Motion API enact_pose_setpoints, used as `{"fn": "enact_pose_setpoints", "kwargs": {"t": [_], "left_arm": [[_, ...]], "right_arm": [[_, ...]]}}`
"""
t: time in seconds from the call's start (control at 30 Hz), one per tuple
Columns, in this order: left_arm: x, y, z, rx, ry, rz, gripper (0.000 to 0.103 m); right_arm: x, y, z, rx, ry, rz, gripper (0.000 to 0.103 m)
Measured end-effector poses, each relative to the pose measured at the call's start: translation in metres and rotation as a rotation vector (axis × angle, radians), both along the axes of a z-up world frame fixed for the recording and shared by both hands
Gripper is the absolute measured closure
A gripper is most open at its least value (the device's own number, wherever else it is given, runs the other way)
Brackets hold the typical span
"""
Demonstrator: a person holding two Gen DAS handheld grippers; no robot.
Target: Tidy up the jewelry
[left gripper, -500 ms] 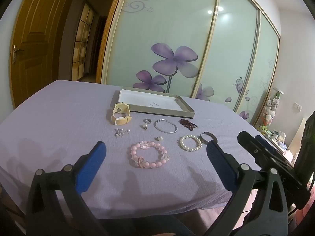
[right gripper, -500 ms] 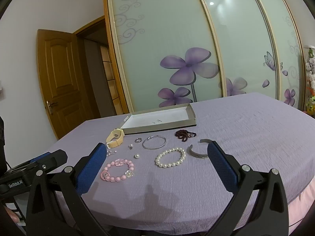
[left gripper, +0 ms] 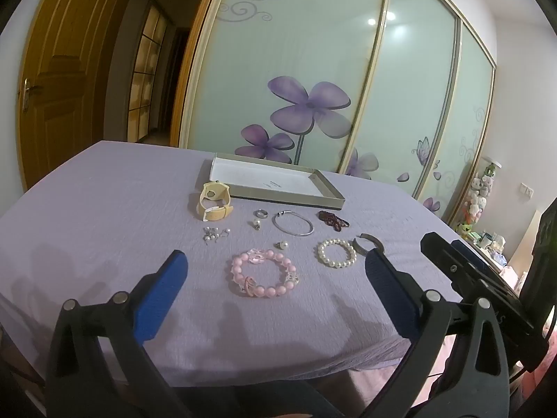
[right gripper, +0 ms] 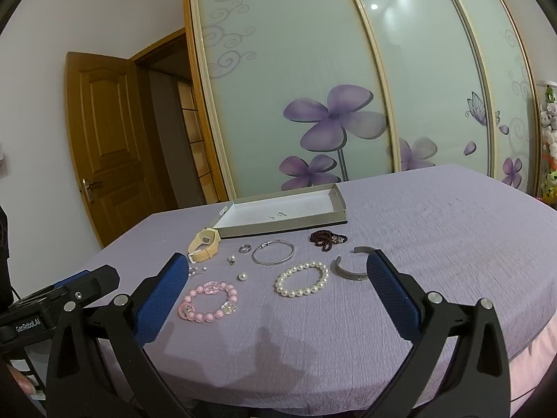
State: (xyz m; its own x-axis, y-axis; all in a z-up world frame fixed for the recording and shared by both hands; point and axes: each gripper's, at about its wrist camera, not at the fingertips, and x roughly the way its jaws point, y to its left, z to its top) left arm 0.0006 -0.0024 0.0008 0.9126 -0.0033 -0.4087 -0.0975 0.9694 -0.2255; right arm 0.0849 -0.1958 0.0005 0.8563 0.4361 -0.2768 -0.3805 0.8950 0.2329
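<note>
- Left gripper (left gripper: 275,282): jaws spread wide, nothing between the blue pads, hovering over the near edge of the bed.
- Right gripper (right gripper: 275,278): likewise spread and empty, alongside the left one.
- Pink bead bracelet (left gripper: 263,273): flat on the purple bedspread (left gripper: 104,209), nearest the left gripper.
- White pearl bracelet (right gripper: 302,278): just right of the pink one; silver cuff (right gripper: 351,271) beside it.
- Thin silver bangle (left gripper: 292,223), ring (left gripper: 261,213), dark red bead strand (left gripper: 332,218): middle row, apart from one another.
- Cream watch (left gripper: 213,200): touching the front left corner of the tray.
- Shallow grey tray (left gripper: 289,203): white inside, behind all the jewelry.
- Loose pearl earrings (left gripper: 214,234): left of the row.
</note>
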Motion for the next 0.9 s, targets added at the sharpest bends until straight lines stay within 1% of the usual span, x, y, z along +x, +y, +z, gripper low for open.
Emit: {"fn": "enact_pose_setpoints", "kwargs": {"t": [0.9], "left_arm": [[-0.0011, 0.0022, -0.001, -0.006, 0.001, 0.003, 0.002]], "right_arm": [[-0.0004, -0.0016, 0.0011, 0.001, 0.0, 0.001, 0.001]]}}
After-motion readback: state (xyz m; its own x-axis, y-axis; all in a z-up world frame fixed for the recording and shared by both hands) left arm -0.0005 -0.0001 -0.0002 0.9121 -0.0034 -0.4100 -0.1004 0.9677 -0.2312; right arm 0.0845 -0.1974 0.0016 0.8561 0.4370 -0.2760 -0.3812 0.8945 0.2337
